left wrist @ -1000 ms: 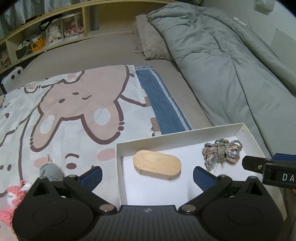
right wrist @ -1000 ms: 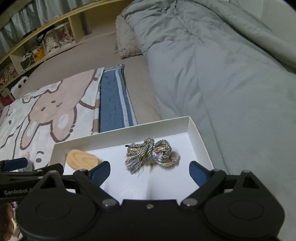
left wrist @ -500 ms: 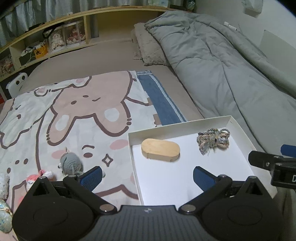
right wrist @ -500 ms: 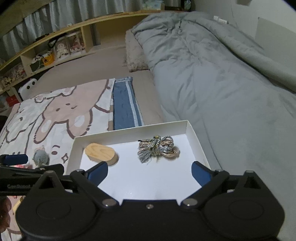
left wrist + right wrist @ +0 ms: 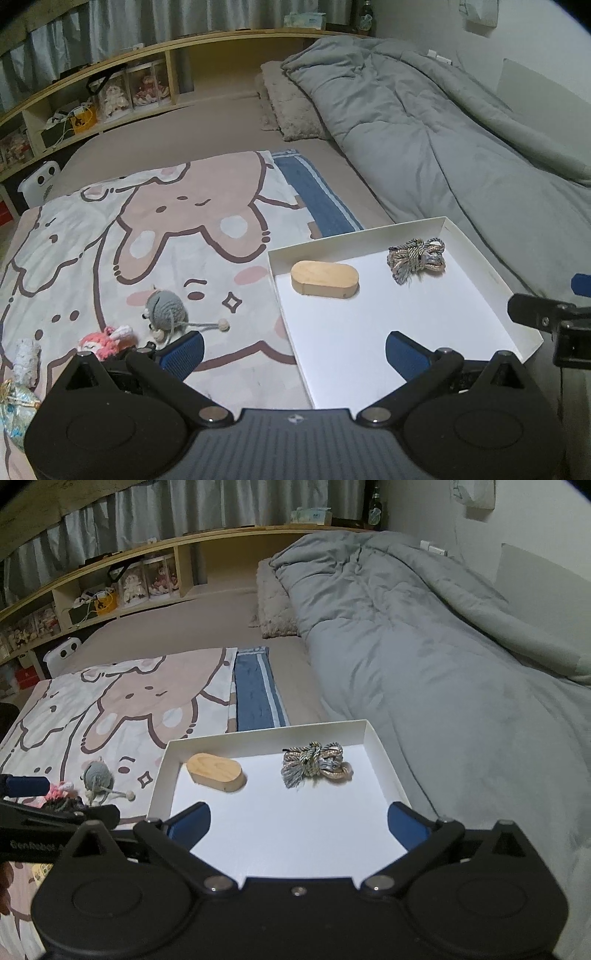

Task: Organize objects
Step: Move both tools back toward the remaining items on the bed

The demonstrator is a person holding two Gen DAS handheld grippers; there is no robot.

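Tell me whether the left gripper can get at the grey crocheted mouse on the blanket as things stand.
Probably yes. The left gripper is open and empty, and the grey crocheted mouse lies in the open on the blanket, just ahead of its left finger. The pink crocheted toy sits close beside it, so aim with care.

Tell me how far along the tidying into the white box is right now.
Done: the wooden block and knotted cord bundle lie in the white box. In hand: nothing; the left gripper is open and empty, the right gripper is opening, empty. Left: the grey crochet mouse, pink crochet toy and other small items on the blanket.
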